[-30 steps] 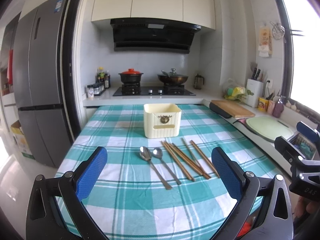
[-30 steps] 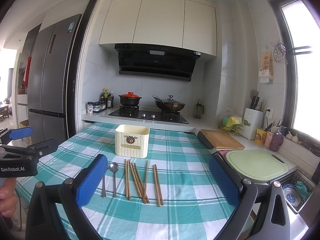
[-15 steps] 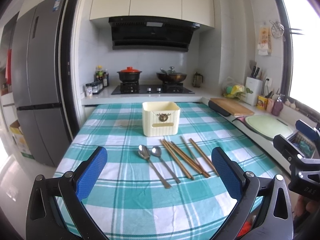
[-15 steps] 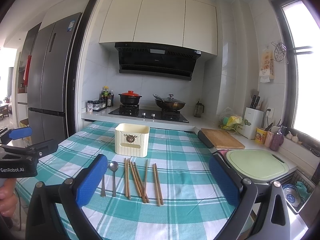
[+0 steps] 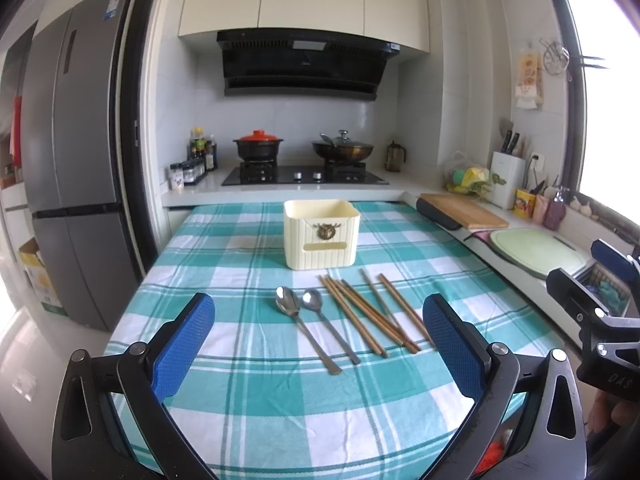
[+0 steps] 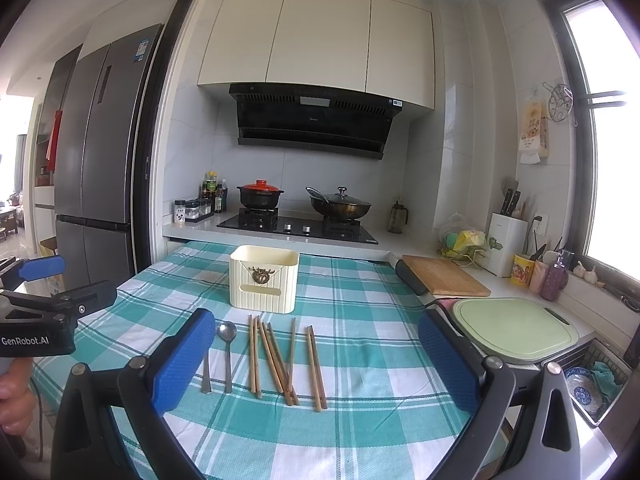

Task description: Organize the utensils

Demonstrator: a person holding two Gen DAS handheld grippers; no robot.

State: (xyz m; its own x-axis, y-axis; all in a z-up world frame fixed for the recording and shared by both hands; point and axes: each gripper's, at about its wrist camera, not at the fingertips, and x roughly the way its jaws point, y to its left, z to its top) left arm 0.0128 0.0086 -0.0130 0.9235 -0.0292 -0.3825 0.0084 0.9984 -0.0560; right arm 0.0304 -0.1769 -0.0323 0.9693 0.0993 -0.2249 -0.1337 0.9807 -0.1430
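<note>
A cream utensil box [image 5: 321, 234] [image 6: 264, 279] stands upright on the teal checked tablecloth [image 5: 248, 392]. In front of it lie two metal spoons [image 5: 308, 326] [image 6: 226, 350] and, to their right, several wooden chopsticks [image 5: 370, 314] [image 6: 280, 360] fanned out flat. My left gripper [image 5: 318, 344] hangs open above the near table edge, short of the spoons, nothing between its blue pads. My right gripper [image 6: 316, 360] is also open and empty, held back from the chopsticks. Each gripper shows at the other view's edge, with a hand on its handle.
Behind the table runs a counter with a hob, a red-lidded pot [image 5: 258, 148] and a wok [image 5: 343, 150]. A wooden board [image 5: 464, 210] and a green cutting board [image 5: 534, 250] lie on the right counter. A grey fridge [image 5: 72, 168] stands left.
The left wrist view has tilted slightly upward, so the table sits a little lower in frame. The right gripper has barely moved. Both stay open.
</note>
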